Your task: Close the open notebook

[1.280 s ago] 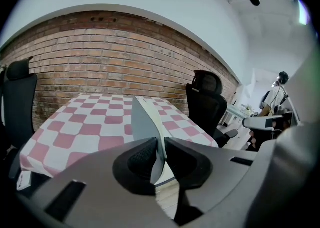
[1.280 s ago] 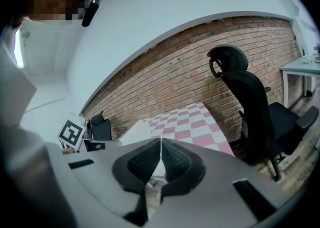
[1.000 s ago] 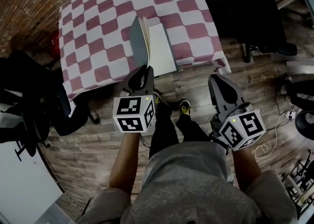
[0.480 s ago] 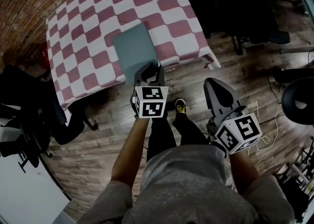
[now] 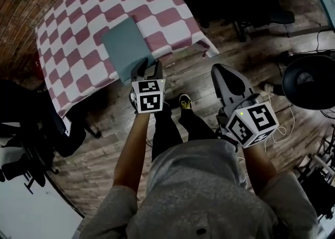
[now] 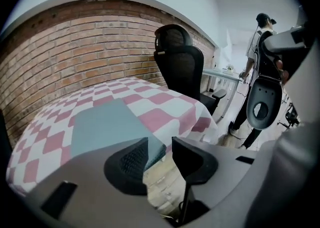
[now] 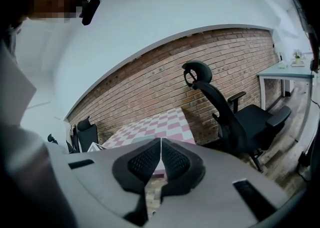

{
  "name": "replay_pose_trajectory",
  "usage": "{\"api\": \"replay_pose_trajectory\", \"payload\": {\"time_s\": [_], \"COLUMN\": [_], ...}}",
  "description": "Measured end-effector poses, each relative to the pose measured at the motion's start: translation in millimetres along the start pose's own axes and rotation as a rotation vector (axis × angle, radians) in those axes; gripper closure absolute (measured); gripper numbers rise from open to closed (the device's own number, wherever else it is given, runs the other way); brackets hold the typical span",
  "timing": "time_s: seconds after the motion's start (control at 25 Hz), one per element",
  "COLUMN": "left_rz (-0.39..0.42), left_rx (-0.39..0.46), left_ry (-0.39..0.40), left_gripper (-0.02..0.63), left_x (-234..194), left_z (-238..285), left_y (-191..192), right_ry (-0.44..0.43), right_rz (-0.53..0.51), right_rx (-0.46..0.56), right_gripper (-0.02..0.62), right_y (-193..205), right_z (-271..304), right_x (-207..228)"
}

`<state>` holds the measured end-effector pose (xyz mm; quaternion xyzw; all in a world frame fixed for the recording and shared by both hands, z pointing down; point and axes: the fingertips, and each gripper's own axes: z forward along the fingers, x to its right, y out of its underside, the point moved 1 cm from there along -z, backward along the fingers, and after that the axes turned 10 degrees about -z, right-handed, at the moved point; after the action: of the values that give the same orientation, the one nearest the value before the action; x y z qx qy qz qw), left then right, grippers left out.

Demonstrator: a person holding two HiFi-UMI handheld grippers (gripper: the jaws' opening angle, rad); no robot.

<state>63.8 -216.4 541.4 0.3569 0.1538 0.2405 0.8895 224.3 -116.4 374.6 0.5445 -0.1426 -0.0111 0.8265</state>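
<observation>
One job here & it looks done: the notebook (image 5: 127,46) lies shut & flat on the checkered bench (image 5: 78,33), grey-green cover up, no pages showing. Its near corner sits right at the bench's front edge, maybe poking a bit past it. The left gripper (image 5: 147,66) hovers just beside that corner w/ fingers (image 6: 131,161) released. They've just been opening, & nothing sits btw them; the left gripper view shows only floor (image 5: 235,57) & the cover's corner beyond the gap. The right gripper (image 5: 222,73) hangs well apart from the bench, above the floor, fingers (image 7: 145,161) clenched together on nothing. Judging by this, the closing step is complete. What's left, if anything, is backing the left gripper off, & perhaps nudging the notebook further in from the edge so it can't tip. The black office chair (image 6: 180,67) by the bench's far side isn't involved.
</observation>
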Motion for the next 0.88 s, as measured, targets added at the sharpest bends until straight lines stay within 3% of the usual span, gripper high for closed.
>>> {"api": "replay_pose_trajectory", "payload": {"time_s": [0.24, 0.32, 0.6, 0.88], "left_rz": [-0.036, -0.066, -0.146, -0.176], "left_rx": [-0.116, -0.111, 0.099, 0.3], "left_ry": [0.13, 0.168, 0.142, 0.061], "left_gripper": [0.454, 0.502, 0.594, 0.595], "left_x": [25, 36, 40, 38], "left_z": [-14, -27, -112, -211], "left_y": [30, 34, -8, -56], "right_ry": [0.033, 0.039, 0.028, 0.015], "right_rz": [-0.018, -0.024, -0.048, -0.112], "right_rx": [0.029, 0.042, 0.097, 0.133], "right_gripper": [0.569, 0.569, 0.569, 0.569], "right_y": [-5, -10, -35, -56], "right_z": [-27, -36, -63, -81], "right_x": [1, 0, -6, -21]}}
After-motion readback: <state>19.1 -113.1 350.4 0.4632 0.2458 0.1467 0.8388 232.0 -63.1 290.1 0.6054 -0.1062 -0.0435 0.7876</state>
